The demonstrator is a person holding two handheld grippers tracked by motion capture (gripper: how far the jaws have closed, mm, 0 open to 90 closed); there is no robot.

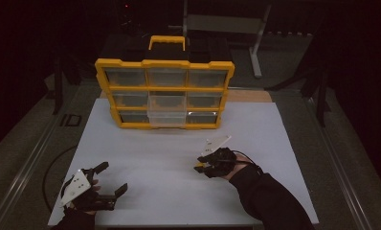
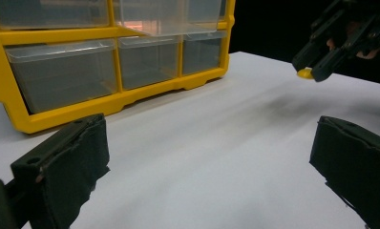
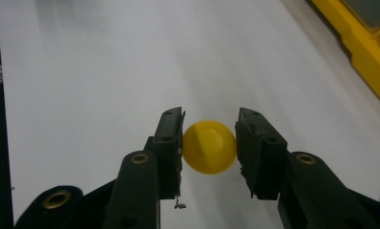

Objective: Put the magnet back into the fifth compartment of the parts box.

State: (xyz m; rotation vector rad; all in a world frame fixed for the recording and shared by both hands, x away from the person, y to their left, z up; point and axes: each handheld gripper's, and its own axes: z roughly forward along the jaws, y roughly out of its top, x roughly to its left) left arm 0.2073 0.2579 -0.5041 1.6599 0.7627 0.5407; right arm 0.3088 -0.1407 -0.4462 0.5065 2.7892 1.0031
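Overhead, high view: yellow drawer cabinet [image 1: 164,91] upright at the table's [image 1: 179,191] far edge, one middle drawer [image 1: 166,116] pulled out. Left gripper [image 1: 109,181] near the front left corner, jaws wide, nothing between them. Right gripper [image 1: 199,165] right of centre, pinching a yellow ball [image 1: 198,167].

Left gripper view: ball [image 2: 304,73] at the other gripper's tips, above the table.

Right gripper view: ball [image 3: 209,146] clamped between both jaws.

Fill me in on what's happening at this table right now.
A person works two handheld grippers over a white table. The right gripper is shut on a small yellow ball. The left gripper is open and empty near the table's front. A yellow drawer organizer stands at the back, its lower middle drawer pulled out.
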